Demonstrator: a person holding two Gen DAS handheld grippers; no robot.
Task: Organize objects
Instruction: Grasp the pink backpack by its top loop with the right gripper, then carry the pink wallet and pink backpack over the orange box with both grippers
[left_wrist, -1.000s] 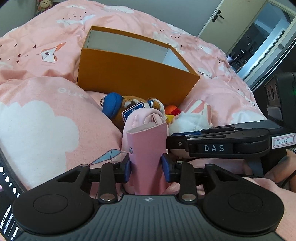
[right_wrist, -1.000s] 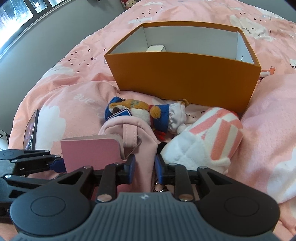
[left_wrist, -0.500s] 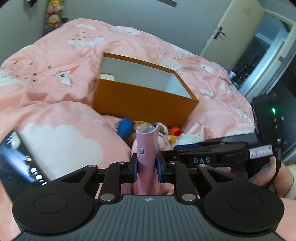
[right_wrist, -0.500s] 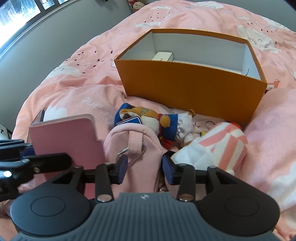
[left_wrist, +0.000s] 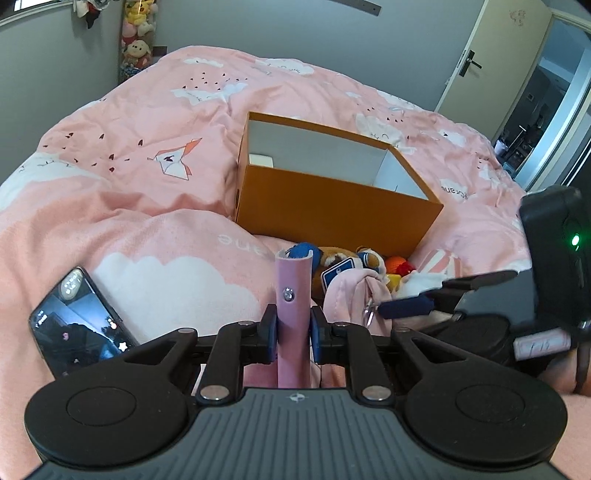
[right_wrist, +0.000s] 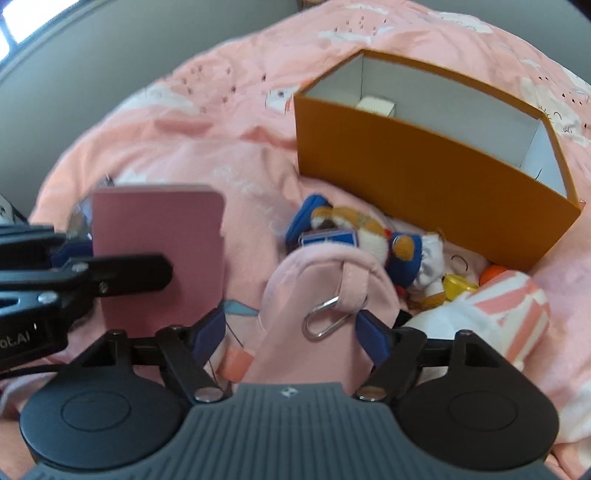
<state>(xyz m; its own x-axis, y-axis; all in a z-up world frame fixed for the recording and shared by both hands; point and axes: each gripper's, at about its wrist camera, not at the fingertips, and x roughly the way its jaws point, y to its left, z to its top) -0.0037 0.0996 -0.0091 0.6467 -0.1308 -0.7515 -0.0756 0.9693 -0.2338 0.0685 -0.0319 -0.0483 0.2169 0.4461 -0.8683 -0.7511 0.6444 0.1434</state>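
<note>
Pink wallet (left_wrist: 291, 310) stands upright at the lower centre of the left view, pinched between our left gripper's (left_wrist: 291, 330) blue pads. Our right gripper (right_wrist: 291, 332) is spread wide around a pink pouch (right_wrist: 325, 291) without clamping it. Just above lie a plush toy (right_wrist: 369, 236) and a striped sock (right_wrist: 495, 314), against the orange box (left_wrist: 332, 199). A phone (left_wrist: 79, 321) rests at lower left on the pink quilt (left_wrist: 147, 147).

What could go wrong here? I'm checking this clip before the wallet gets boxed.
The left hand-held gripper pinches the wallet only at its lower end, so it could pivot or slip. The right hand-held gripper is open around the pouch and might snag its clip. The phone could get bumped.
</note>
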